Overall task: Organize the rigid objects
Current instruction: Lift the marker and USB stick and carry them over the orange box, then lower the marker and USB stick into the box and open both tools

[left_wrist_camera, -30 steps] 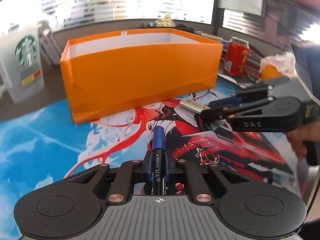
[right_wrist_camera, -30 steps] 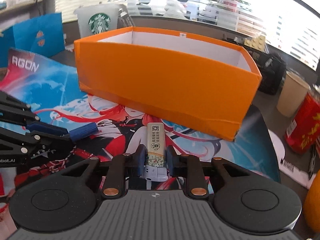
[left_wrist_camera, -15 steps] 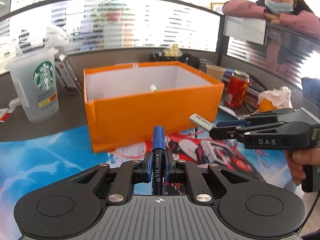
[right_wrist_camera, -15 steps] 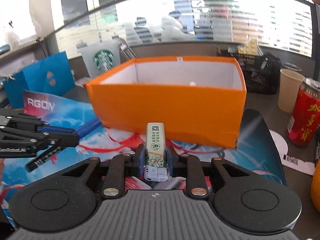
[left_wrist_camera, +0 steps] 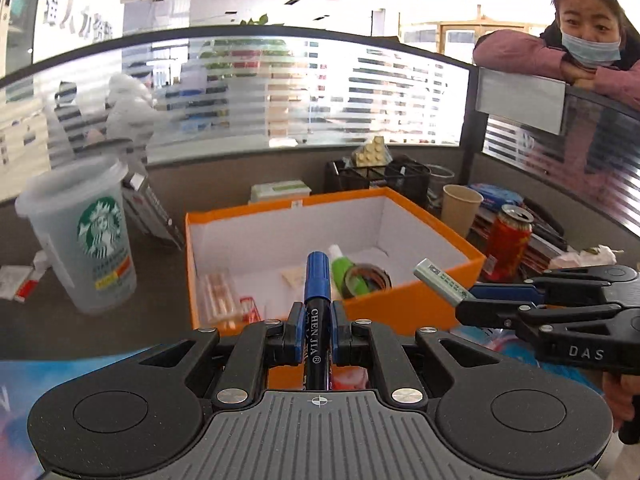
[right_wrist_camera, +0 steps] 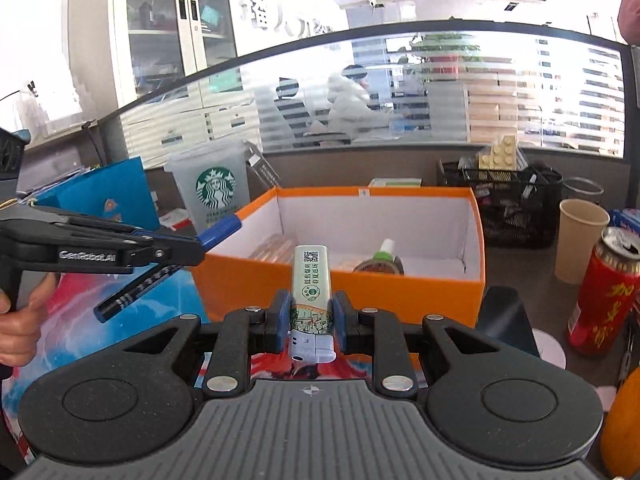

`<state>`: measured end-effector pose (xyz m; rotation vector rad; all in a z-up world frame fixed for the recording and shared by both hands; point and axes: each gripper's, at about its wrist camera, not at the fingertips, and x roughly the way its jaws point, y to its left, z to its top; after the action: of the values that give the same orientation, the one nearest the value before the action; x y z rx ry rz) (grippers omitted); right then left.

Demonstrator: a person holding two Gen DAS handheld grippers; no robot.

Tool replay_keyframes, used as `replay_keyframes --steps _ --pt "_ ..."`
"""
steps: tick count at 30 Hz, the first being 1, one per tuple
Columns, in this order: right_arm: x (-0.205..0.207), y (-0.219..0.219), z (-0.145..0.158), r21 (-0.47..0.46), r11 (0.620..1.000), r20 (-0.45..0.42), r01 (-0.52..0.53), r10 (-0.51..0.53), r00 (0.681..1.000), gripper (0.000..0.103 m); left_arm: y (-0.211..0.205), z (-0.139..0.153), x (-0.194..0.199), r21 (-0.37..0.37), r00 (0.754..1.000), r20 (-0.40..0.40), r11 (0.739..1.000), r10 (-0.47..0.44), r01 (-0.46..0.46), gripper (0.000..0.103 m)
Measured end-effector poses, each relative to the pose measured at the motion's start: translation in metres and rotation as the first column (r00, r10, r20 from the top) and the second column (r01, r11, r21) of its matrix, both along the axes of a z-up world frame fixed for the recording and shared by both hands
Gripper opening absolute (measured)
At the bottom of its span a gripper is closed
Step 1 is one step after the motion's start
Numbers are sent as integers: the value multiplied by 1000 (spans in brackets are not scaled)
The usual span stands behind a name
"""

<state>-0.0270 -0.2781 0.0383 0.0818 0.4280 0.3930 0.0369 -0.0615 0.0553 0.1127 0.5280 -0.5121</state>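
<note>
- Blue marker [left_wrist_camera: 317, 312], black barrel with blue cap, clamped between the left gripper's [left_wrist_camera: 316, 332] blue pads; cap end pokes forward, in front of the orange box's [left_wrist_camera: 404, 308] near wall, cap tip overlapping the box opening in the left wrist view.
- Same marker in the right wrist view [right_wrist_camera: 218, 231]: blue cap at the box's left corner, black barrel sticking out behind the left gripper [right_wrist_camera: 196, 248], which is shut on it.
- Lighter [right_wrist_camera: 311, 292], green-and-white print with QR code and pale lilac base, pinched between the right gripper's [right_wrist_camera: 311, 322] pads, jaws closed on it, held upright in front of the box's near wall.
- Lighter in the left wrist view [left_wrist_camera: 440, 282]: tilted, just off the box's right front corner, gripped by the right gripper [left_wrist_camera: 468, 304].
- Hand [right_wrist_camera: 18, 320] on the left gripper's handle, left of box; fingers [left_wrist_camera: 622, 396] on the right gripper's handle, right of box.
- Orange box [right_wrist_camera: 400, 292] open-topped, white inside; holds a green-capped bottle [left_wrist_camera: 344, 272], tape roll [left_wrist_camera: 370, 276], clear pack with orange sticks [left_wrist_camera: 218, 296].
- Left of box: Starbucks cup [left_wrist_camera: 86, 240].
- Right of box: paper cup [right_wrist_camera: 580, 240], red can [right_wrist_camera: 600, 292].
- Behind box: black mesh organizer [right_wrist_camera: 516, 204].
- Box sits on a colourful printed mat [right_wrist_camera: 80, 320].
- Far right behind partition: masked person [left_wrist_camera: 580, 56] leaning on folded arms.
</note>
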Motion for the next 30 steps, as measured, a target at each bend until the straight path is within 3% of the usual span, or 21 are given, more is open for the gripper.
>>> replay_keyframes --steps 10,25,30 --pt "38 -9 17 12 999 24 34 -34 999 21 -30 6 45 42 999 -15 999 32 -31 10" --pt "82 -24 13 15 997 -33 75 -74 997 21 -37 -6 92 97 992 -60 990 108 -102 11" --pt "101 -24 6 4 997 -100 78 -77 992 21 -35 -18 111 106 983 -121 987 137 -125 11"
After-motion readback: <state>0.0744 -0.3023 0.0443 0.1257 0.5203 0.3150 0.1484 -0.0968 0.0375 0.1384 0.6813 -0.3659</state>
